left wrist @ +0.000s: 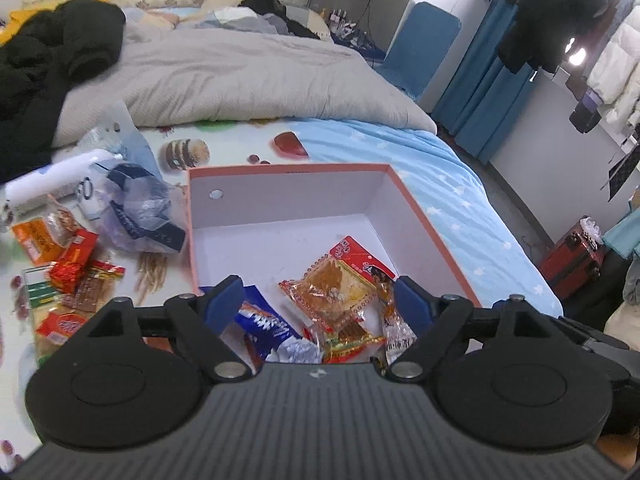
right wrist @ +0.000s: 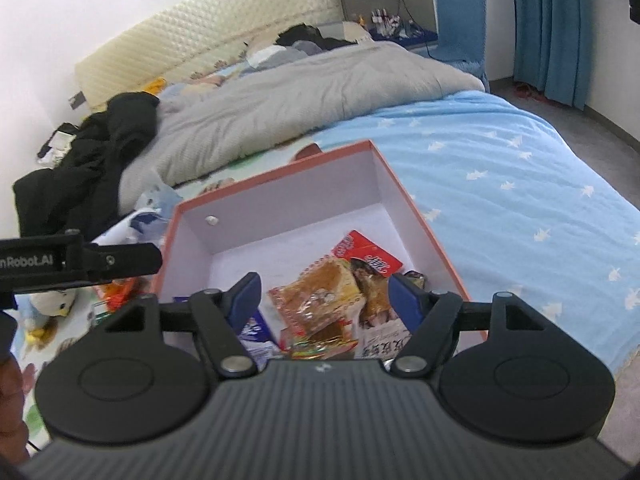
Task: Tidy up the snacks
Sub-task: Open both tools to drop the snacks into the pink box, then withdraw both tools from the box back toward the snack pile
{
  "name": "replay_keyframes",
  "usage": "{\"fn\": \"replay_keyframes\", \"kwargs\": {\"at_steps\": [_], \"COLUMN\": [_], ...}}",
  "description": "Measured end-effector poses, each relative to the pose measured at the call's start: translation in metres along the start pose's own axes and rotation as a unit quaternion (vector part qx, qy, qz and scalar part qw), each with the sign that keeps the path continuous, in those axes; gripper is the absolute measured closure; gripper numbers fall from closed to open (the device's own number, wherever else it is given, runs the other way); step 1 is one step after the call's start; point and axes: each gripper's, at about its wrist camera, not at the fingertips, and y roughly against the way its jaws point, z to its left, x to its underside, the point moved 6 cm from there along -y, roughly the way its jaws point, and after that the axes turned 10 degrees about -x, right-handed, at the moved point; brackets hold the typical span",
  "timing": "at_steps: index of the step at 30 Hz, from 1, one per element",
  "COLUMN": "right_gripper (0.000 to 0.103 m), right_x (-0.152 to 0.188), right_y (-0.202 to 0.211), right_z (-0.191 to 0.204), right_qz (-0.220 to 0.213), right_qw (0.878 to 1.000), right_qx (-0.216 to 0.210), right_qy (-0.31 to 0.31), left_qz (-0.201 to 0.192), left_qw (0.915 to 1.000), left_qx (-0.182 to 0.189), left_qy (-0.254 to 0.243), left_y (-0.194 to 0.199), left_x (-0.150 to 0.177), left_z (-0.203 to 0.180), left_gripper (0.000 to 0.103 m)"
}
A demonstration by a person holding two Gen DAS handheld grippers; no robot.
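On the bed (left wrist: 460, 184) stands an open box (left wrist: 280, 204) with several snack packets (left wrist: 340, 292) lying in its near part. Both hand-held grippers hover above them: the left hand-held gripper (left wrist: 316, 300) and the right hand-held gripper (right wrist: 324, 292) have jaws spread apart and hold nothing. More snacks (left wrist: 68, 264) and a plastic bag (left wrist: 136, 200) lie left of the box, a grey blanket (left wrist: 240, 76) behind it.

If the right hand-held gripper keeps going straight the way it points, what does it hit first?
Most likely the clear-wrapped brown snack packet lying in the pink-rimmed white cardboard box. It sits between the open fingers of the right hand-held gripper, which hold nothing. Depth is hard to judge, so neighbouring wrappers could touch first.
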Motion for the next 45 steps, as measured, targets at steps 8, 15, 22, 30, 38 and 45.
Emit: {"fn": "replay_keyframes", "kwargs": {"at_steps": [8, 15, 22, 30, 38, 45], "right_gripper": [0.031, 0.031, 0.031, 0.031, 0.031, 0.031], "right_x": [0.010, 0.025, 0.044, 0.056, 0.064, 0.069], "right_y": [0.045, 0.081, 0.104, 0.097, 0.071, 0.056], "right_z": [0.037, 0.062, 0.087, 0.118, 0.153, 0.167], "right_qz": [-0.025, -0.043, -0.045, -0.036, -0.001, 0.020], "right_qw": [0.999, 0.998, 0.997, 0.996, 0.992, 0.990], "right_qx": [-0.018, -0.029, -0.044, -0.068, -0.095, -0.090], "right_qy": [0.022, 0.028, 0.039, 0.054, 0.085, 0.103], "left_qz": [-0.025, -0.048, -0.044, -0.051, -0.019, -0.008], "left_qw": [0.9996, 0.9982, 0.9970, 0.9956, 0.9972, 0.9989], "left_qx": [-0.014, -0.031, -0.057, -0.075, -0.062, -0.046], "left_qy": [0.000, -0.016, -0.027, -0.025, -0.037, -0.007], "left_y": [0.067, 0.128, 0.176, 0.261, 0.345, 0.376], "left_x": [0.023, 0.047, 0.070, 0.056, 0.032, 0.017], "left_z": [0.016, 0.028, 0.044, 0.060, 0.044, 0.052], "left_gripper": [0.011, 0.001, 0.000, 0.000, 0.000, 0.000]}}
